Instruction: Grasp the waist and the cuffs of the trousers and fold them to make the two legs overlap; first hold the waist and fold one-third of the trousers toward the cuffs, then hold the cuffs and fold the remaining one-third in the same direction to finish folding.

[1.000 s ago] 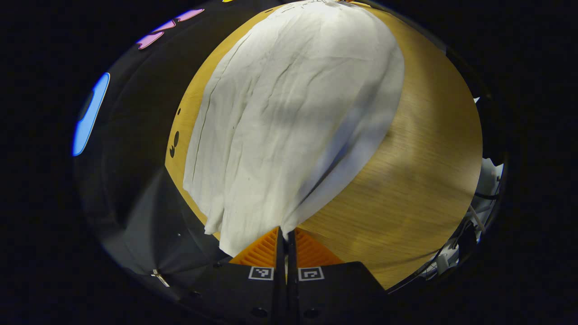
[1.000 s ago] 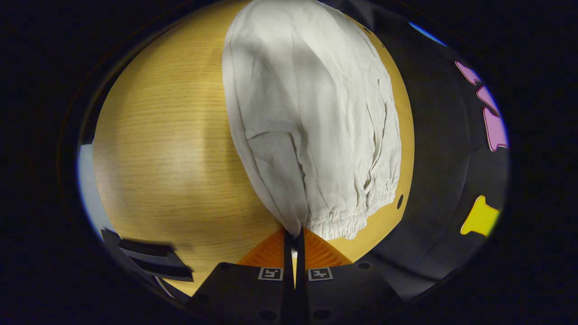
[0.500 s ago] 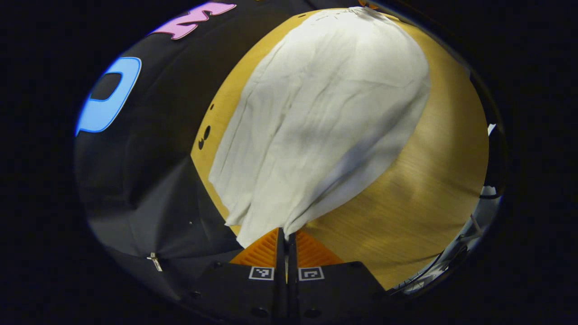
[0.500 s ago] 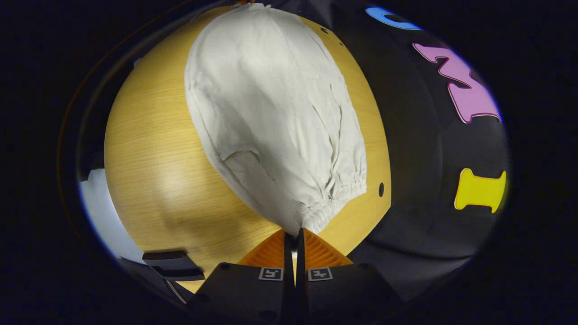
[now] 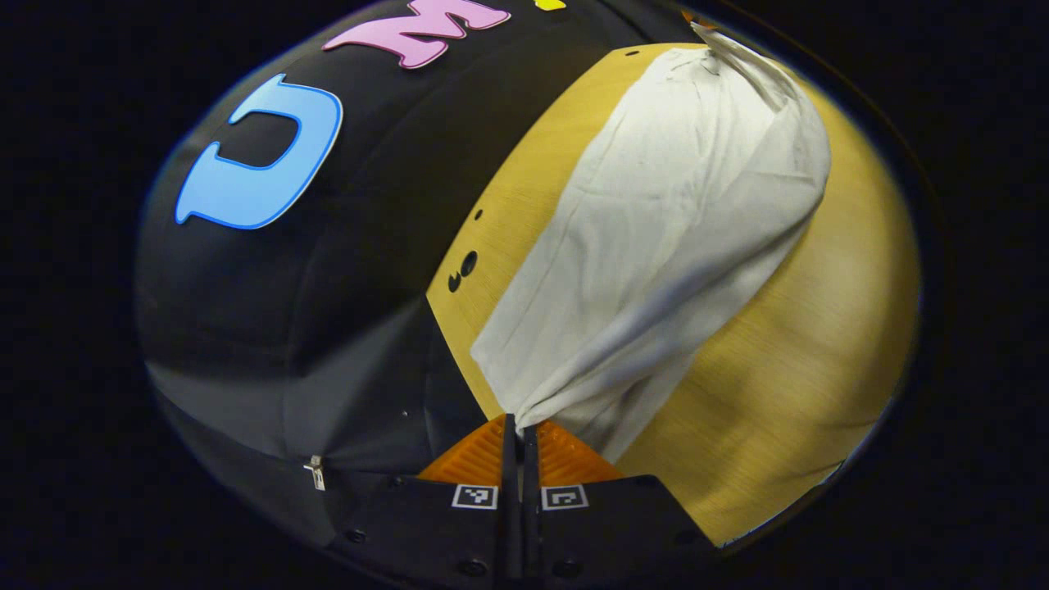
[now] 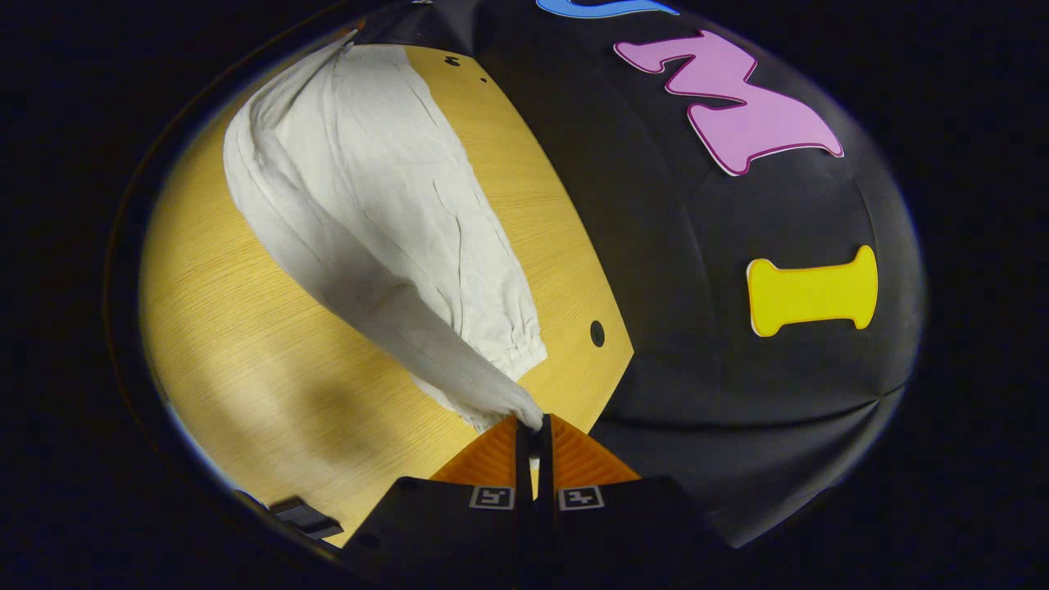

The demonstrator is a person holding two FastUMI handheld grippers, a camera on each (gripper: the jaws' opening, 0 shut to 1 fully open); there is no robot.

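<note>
White trousers (image 5: 656, 238) lie stretched along the wooden table (image 5: 787, 360), close to its edge by the booth wall, one long side lifted off the surface and drooping between the two ends. Waist end, with gathered elastic (image 6: 512, 356), sits near a table corner in the right gripper view; the plain leg end is near the opposite corner in the left gripper view. Left gripper (image 5: 519, 426): fingers pressed together on a bunched bit of the leg end. Right gripper (image 6: 533, 426): fingers likewise pinched on a fold of cloth at the waist. Both cameras look down along the garment at a slant, so each hand appears tilted and raised a little above the table, one at either end. Risks, as judged: thin pinches may slip out if the hands pull apart; the slack middle may sag and land creased, leaving the legs misaligned; carried too far, the cloth could spill over the wall-side edge.
</note>
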